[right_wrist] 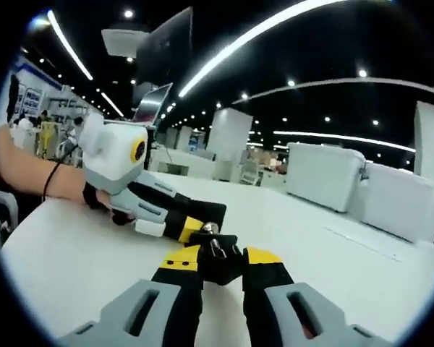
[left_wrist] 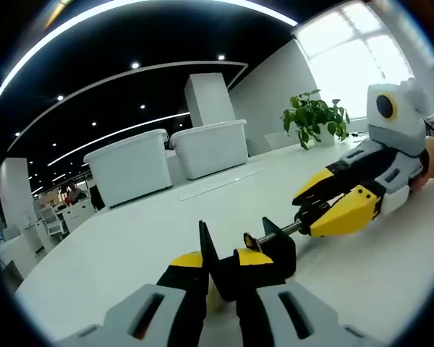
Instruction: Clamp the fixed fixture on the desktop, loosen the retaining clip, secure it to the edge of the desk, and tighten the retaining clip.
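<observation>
A black clamp fixture (left_wrist: 264, 249) lies on the white desk (left_wrist: 116, 246), its metal screw rod (left_wrist: 282, 230) pointing right. My left gripper (left_wrist: 218, 264) is shut on the clamp's black body. The right gripper (left_wrist: 304, 211), yellow-tipped, comes in from the right and is closed on the far end of the screw. In the right gripper view my right gripper (right_wrist: 220, 260) is shut on the black screw knob (right_wrist: 218, 262). Just beyond it, the left gripper (right_wrist: 201, 223) holds the clamp from the left, with a person's hand behind it.
Two white lidded bins (left_wrist: 130, 166) (left_wrist: 211, 144) stand at the back of the desk, with a potted plant (left_wrist: 315, 116) by the window. The right gripper view has the bins (right_wrist: 325, 175), a forearm (right_wrist: 29, 173) at the left and a tilted monitor (right_wrist: 166, 50).
</observation>
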